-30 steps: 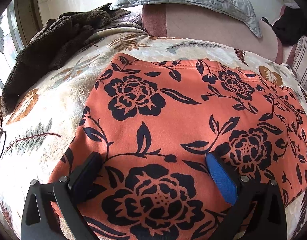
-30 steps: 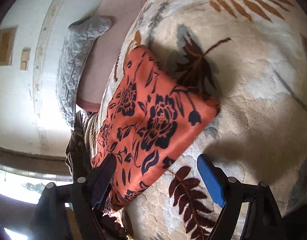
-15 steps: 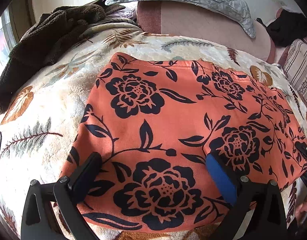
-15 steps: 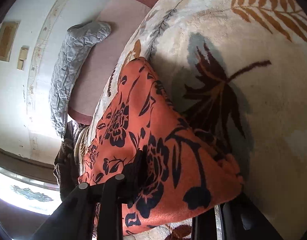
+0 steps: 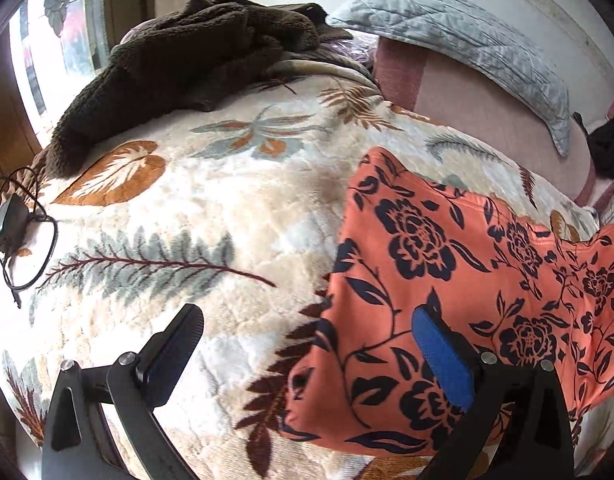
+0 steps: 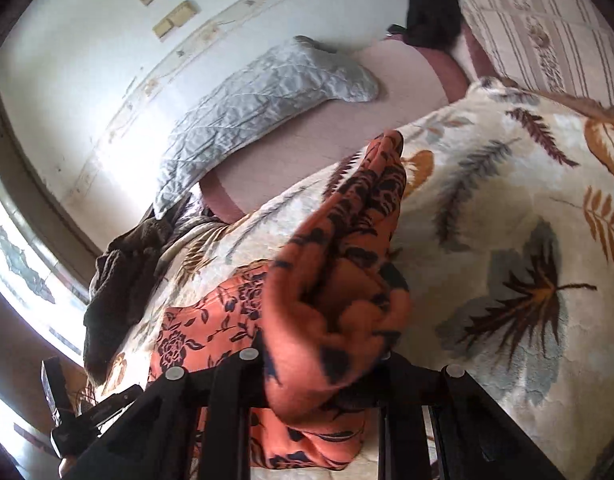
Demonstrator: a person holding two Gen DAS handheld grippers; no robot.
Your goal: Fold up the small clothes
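1. Right gripper (image 6: 319, 364): jaws closing, pinching a bunched corner of the orange floral garment (image 6: 339, 280), lifted above the blanket (image 6: 507, 208).
2. Left gripper (image 5: 307, 352): spread wide, holding nothing; its blue finger (image 5: 443, 356) over the garment (image 5: 447, 280) edge, contact unclear.
3. Brown fleece (image 5: 179, 72), grey pillow (image 5: 467, 36): beyond, well apart.

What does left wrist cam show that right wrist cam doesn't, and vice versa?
Left wrist only: the open left gripper with its blue pad, nothing between the jaws, and a black cable loop at the bed edge.

Right wrist only: the right gripper closing on a raised bunch of cloth, and a striped cushion.

Both: orange floral-print garment, cream leaf-pattern blanket, grey quilted pillow, brown fleece heap.
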